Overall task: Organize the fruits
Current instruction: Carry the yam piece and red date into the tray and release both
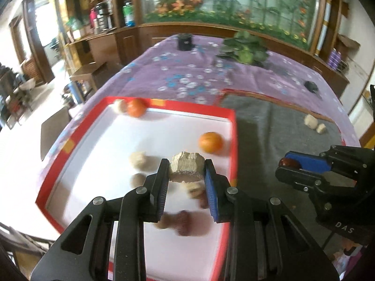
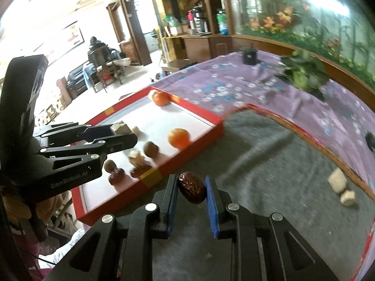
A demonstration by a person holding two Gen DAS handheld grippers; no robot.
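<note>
Two tongs, each clamped on one piece. My left tongs (image 1: 186,171) grip a pale, ridged, chunky beige piece (image 1: 186,166) above the white floor of the red-rimmed tray (image 1: 206,111), its long axis running straight across between the pads. My right tongs (image 2: 191,188) pinch a dark red, wrinkled, glossy date (image 2: 192,187) over the grey mat (image 2: 269,164), its long axis slanting from upper left to lower right.
</note>
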